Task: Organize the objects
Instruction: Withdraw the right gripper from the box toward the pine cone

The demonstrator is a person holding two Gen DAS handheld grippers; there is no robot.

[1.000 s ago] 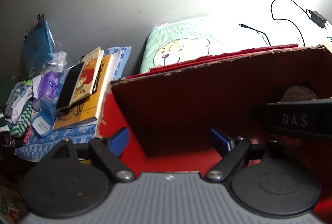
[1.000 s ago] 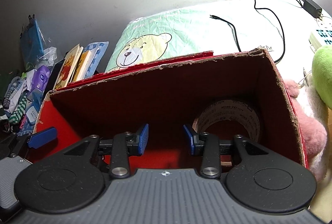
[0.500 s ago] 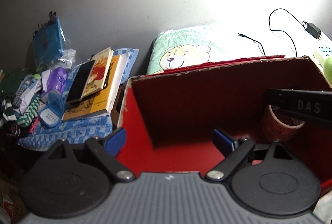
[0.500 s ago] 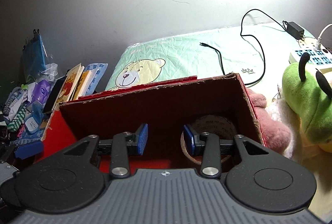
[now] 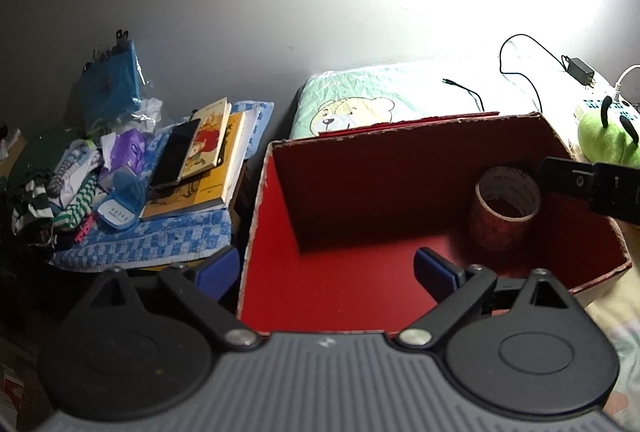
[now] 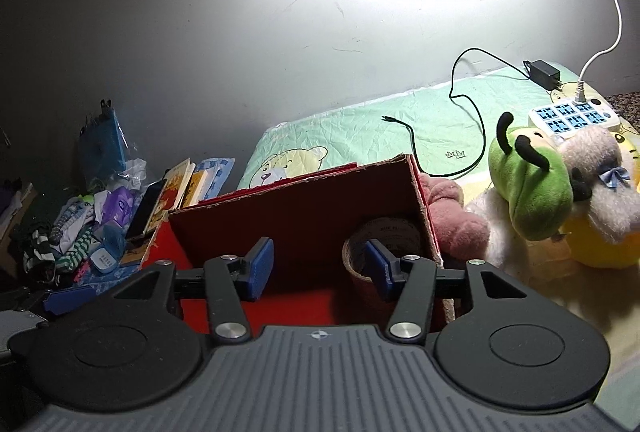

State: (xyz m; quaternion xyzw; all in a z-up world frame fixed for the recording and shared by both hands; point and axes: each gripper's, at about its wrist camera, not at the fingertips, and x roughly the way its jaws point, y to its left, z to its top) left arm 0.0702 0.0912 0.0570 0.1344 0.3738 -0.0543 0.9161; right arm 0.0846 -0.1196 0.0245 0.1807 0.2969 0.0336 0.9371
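Now, from the left wrist, the left tool (image 5: pixel 326 270) has pulled back, blue pads wide apart and empty, baring more of the red cardboard box (image 5: pixel 360 272); the brown tape roll (image 5: pixel 505 208) stands in its right corner. From the right wrist, the right tool (image 6: pixel 319 268) has risen too, pads apart, empty.

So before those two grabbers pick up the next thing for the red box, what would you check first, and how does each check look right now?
1. Left gripper open and empty: ok.
2. Right gripper open and empty: ok.
3. Room in the red box: ok; only a tape roll stands at its right end.
4. Tape roll free of the right gripper: ok, the jaws stand apart and nothing is between them.
5. Next items in sight: ok; books with a phone on top lie left of the box, plush toys right of it.
6. Cable clear of the box: ok, it lies behind it.
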